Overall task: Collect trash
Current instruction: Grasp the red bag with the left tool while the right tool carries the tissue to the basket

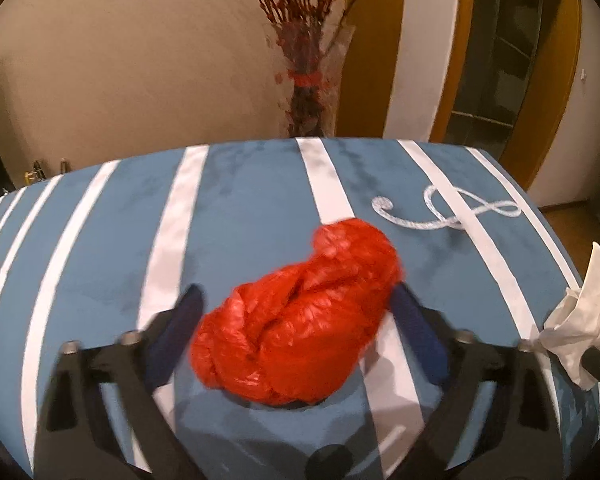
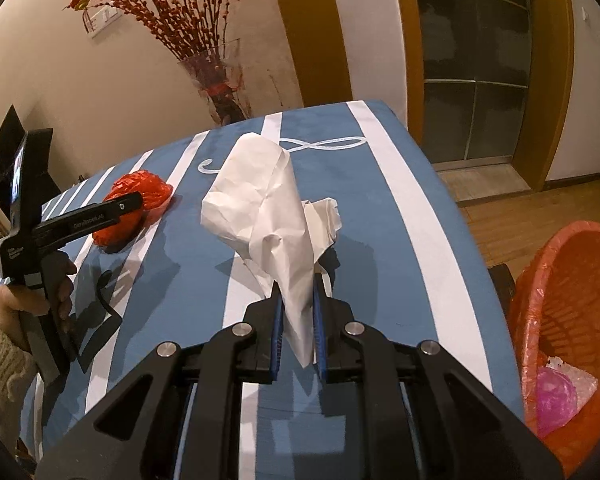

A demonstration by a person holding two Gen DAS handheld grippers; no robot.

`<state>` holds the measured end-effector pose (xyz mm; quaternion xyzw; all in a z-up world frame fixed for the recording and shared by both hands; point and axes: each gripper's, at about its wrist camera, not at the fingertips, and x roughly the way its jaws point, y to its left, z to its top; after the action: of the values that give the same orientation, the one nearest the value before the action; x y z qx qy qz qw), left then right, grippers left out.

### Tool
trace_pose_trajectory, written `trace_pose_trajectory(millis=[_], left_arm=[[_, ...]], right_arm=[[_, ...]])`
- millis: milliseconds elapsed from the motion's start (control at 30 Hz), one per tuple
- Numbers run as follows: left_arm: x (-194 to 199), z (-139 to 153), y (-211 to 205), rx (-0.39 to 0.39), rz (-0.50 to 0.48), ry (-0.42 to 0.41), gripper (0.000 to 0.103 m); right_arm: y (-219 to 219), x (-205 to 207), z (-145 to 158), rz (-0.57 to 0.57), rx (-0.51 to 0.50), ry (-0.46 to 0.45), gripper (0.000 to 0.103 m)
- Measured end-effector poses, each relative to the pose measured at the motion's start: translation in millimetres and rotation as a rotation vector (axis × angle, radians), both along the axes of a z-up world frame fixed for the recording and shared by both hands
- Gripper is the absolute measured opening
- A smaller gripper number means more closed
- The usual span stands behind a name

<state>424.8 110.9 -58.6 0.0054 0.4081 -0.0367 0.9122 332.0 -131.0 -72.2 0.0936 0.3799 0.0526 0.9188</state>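
Lying between the left claw's [image 1: 296,312] spread fingers, red bag [image 1: 296,320]; right claw [image 2: 296,316] pinches white tissue [image 2: 260,200].

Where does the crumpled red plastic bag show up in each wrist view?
Left wrist: the crumpled red plastic bag sits centre-low, between the left gripper fingers.
Right wrist: the bag lies at mid-left, partly behind that gripper.
Shared landmark: the white loop embroidery on the blue striped tablecloth.
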Motion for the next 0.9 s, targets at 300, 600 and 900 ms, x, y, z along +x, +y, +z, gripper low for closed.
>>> trace_pose_trajectory(millis=[300, 600, 900], left_arm=[[-13, 5, -11, -0.005, -0.017, -0.018, 0.057], [-57, 29, -40, -0.042, -0.058, -0.076, 0.057], [-114, 62, -87, -0.111, -0.125, -0.130, 0.058]], right_arm=[[-15, -14, 9, -0.034, 0.006, -0.014, 0.013], [-41, -39, 26, -0.103, 0.004, -0.045, 0.013], [-83, -82, 40, -0.222, 0.008, -0.076, 0.013]])
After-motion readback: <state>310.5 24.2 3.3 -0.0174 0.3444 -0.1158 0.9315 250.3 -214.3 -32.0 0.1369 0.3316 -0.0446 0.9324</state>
